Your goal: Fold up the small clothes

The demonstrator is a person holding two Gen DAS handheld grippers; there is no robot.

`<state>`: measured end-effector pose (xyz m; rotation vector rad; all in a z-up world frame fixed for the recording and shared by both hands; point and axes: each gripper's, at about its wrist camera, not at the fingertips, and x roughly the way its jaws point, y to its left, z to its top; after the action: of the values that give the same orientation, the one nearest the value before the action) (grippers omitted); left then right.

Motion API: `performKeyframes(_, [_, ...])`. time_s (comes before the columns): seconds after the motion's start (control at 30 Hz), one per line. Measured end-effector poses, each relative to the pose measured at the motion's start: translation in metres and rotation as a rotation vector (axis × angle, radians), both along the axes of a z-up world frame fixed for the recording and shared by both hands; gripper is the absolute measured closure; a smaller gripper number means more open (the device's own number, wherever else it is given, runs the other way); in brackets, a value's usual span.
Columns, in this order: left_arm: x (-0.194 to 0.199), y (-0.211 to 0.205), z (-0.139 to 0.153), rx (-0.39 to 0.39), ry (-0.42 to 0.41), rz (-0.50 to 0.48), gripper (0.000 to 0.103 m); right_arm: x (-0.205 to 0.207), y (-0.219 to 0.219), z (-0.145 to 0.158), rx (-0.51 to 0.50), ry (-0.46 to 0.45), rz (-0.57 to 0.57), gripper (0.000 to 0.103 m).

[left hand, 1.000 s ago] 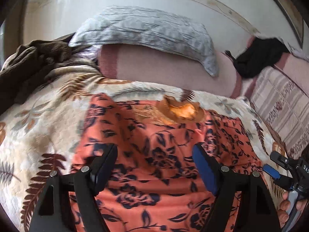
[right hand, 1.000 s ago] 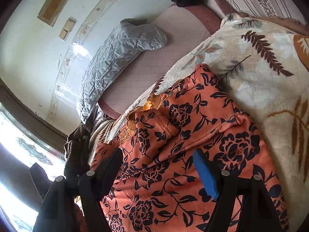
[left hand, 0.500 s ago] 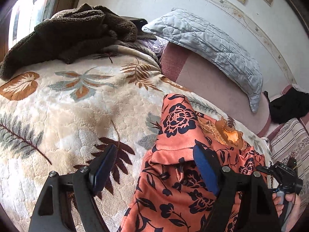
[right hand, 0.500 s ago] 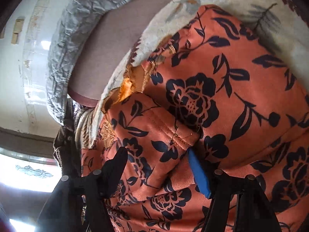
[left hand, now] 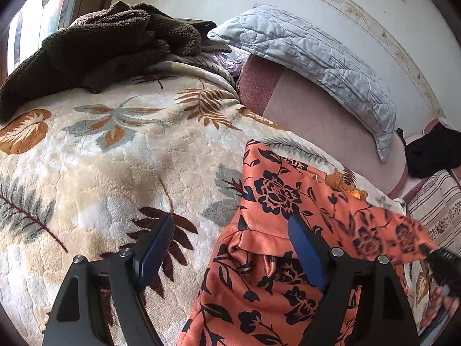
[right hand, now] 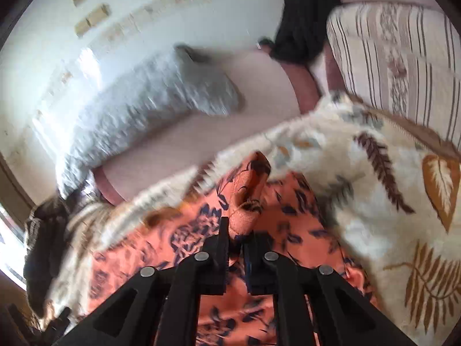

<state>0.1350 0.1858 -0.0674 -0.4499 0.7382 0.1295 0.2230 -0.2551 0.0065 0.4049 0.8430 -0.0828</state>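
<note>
Leaf-print blanket [left hand: 121, 155] under orange floral garment [left hand: 276, 282]; right gripper [right hand: 236, 245] fingers closing on sleeve.

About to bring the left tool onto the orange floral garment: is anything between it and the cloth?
Nothing visible. The left tool is open above the orange floral garment's edge, with only the leaf-print blanket beneath.

Motion blur smears the grey pillow [right hand: 149, 109] and orange garment [right hand: 201, 230] in the right wrist view.

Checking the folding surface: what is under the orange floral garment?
The orange floral garment lies on a cream leaf-print blanket, which shows all around it. Whatever lies directly beneath the cloth is covered.
</note>
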Motion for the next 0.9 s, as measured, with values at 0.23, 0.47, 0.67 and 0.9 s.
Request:
performKeyframes(0.23, [0.02,-0.021,-0.026,0.09,0.149,-0.042,0.021,-0.015,-0.067,-0.084,0.418,0.151,-0.08,0.069])
performKeyframes(0.47, [0.023,-0.027,-0.036,0.146,0.2,-0.068,0.021,0.003,-0.061,-0.082,0.316,0.239,-0.044,0.084])
performKeyframes(0.67, [0.013,-0.02,-0.015,0.143,0.117,-0.035,0.022,-0.013,-0.049,-0.044,0.031,0.233,-0.088,0.075])
performKeyframes(0.9, [0.032,-0.019,-0.034,0.149,0.226,-0.058,0.021,-0.006,-0.023,-0.01,0.215,0.075,0.101,0.031])
